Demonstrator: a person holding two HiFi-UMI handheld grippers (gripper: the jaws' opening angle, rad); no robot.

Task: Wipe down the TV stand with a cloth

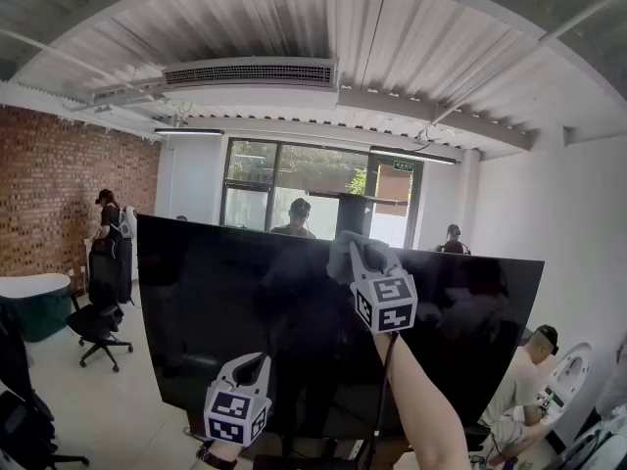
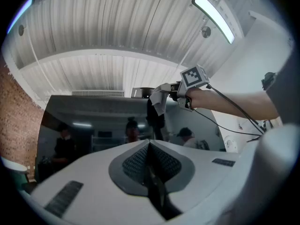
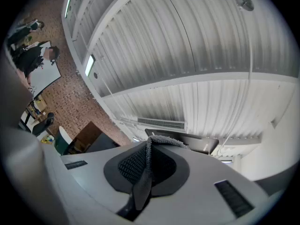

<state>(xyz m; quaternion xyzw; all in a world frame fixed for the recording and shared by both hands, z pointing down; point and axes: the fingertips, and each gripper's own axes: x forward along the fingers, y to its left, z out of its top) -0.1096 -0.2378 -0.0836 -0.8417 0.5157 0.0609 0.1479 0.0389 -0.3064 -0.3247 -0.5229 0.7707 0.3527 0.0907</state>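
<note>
I observe the right gripper [image 1: 364,258] raised on an outstretched forearm, in front of the upper part of a large black TV screen [image 1: 225,302] and just below its top edge. In the right gripper view its fingers [image 3: 165,165] are pressed together on a grey cloth [image 3: 142,184], a strip of which runs up between the pads and folds over their tips. In the head view the cloth [image 1: 345,253] bunches at the gripper's tip against the dark glass; I cannot tell whether it touches the screen. The left gripper view shows the same cloth [image 2: 158,100] hanging from the right gripper [image 2: 174,91] at the screen's top edge. The left gripper [image 1: 249,368] is held lower and to the left, near the screen's bottom edge, pointing upward. In its own view, the left gripper [image 2: 150,159] has its fingers [image 2: 135,162] closed against each other with nothing between them. The TV stand lies below the screen, at the bottom margin of the head view, and I cannot make it out. Behind the screen I note a brick wall [image 1: 54,184], a person standing before it [image 1: 106,238], a black office chair [image 1: 96,329], a glazed doorway [image 1: 294,192] and a ceiling air vent [image 1: 250,73]. A person in a cap [image 1: 524,372] sits at lower right.
</note>
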